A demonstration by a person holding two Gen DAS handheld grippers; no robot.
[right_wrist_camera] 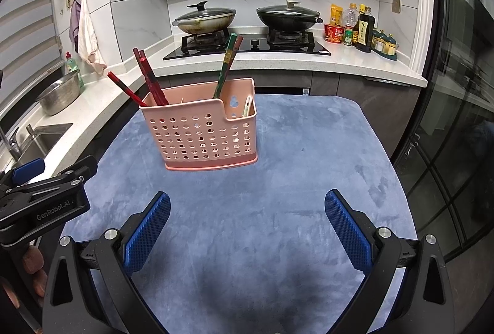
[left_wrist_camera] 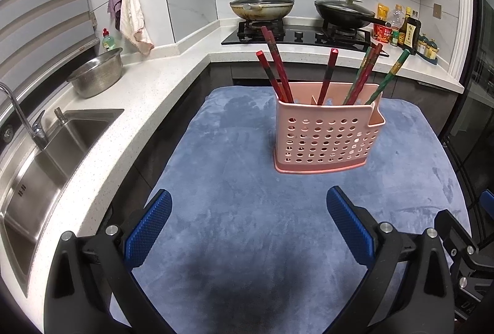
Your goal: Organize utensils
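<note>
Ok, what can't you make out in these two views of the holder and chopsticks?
- Chopsticks' lower ends: both views, hidden inside the pink holder.
- Pale utensil in the holder's small side pocket: right view, mostly sunk behind the pocket wall, so its type is unclear.
- Bottle labels by the stove: both views, too small to read.
- Left gripper and right gripper: bases cut off by the bottom edge.
</note>
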